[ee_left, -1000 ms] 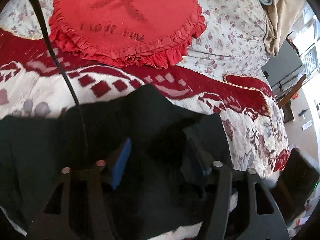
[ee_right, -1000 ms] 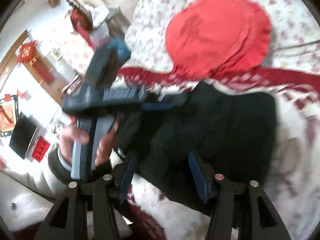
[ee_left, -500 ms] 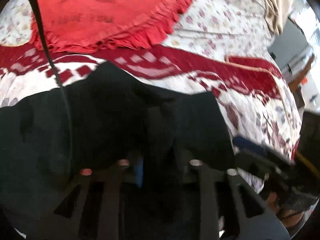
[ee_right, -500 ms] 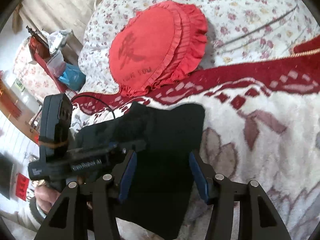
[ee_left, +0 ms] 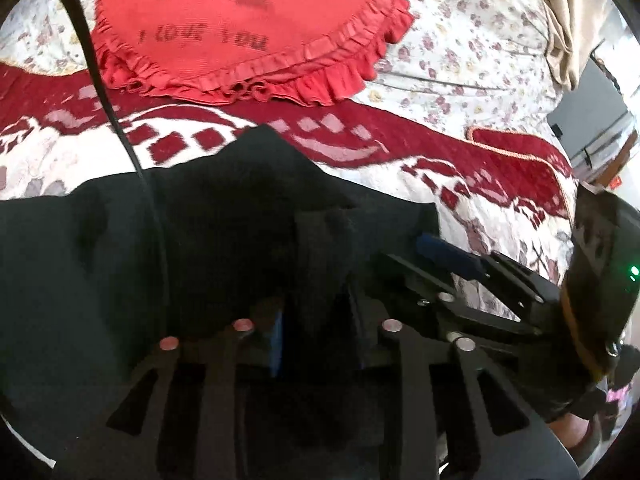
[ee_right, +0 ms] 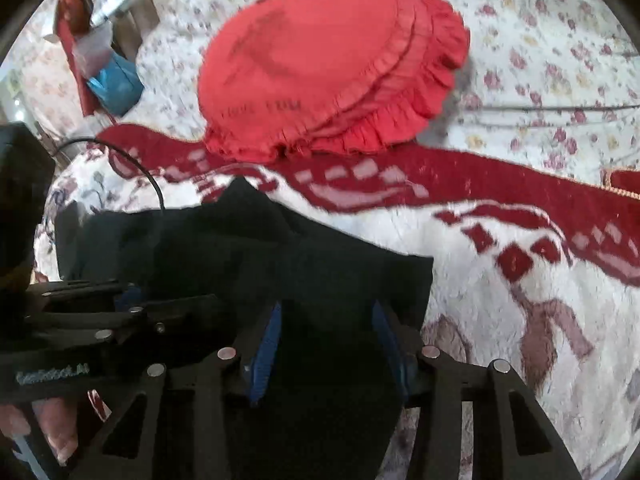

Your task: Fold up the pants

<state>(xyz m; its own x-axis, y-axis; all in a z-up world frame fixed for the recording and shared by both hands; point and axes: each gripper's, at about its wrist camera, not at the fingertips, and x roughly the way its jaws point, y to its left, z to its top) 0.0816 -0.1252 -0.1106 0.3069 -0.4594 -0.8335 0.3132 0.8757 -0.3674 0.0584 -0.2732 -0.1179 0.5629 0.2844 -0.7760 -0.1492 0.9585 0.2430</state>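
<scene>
Black pants (ee_left: pixel 224 216) lie bunched on a red and white blanket (ee_left: pixel 400 168); they also show in the right wrist view (ee_right: pixel 320 264). My left gripper (ee_left: pixel 318 320) is closed on a raised fold of the black cloth, its blue pads mostly hidden by it. My right gripper (ee_right: pixel 326 340) is open, with its blue pads (ee_right: pixel 264 344) on either side of the cloth near the pants' right edge. The right gripper shows at the right of the left wrist view (ee_left: pixel 460 276), close beside the left one.
A round red frilled cushion (ee_left: pixel 248 28) lies beyond the pants on a floral sheet (ee_left: pixel 460 40). A black cable (ee_left: pixel 108 100) crosses the left side. Room furniture shows past the bed's right edge. The person's hand (ee_right: pixel 52 420) holds the left gripper.
My left gripper has narrowed from open to closed on a fold of the pants. My right gripper has swung in beside it and lowered over the cloth.
</scene>
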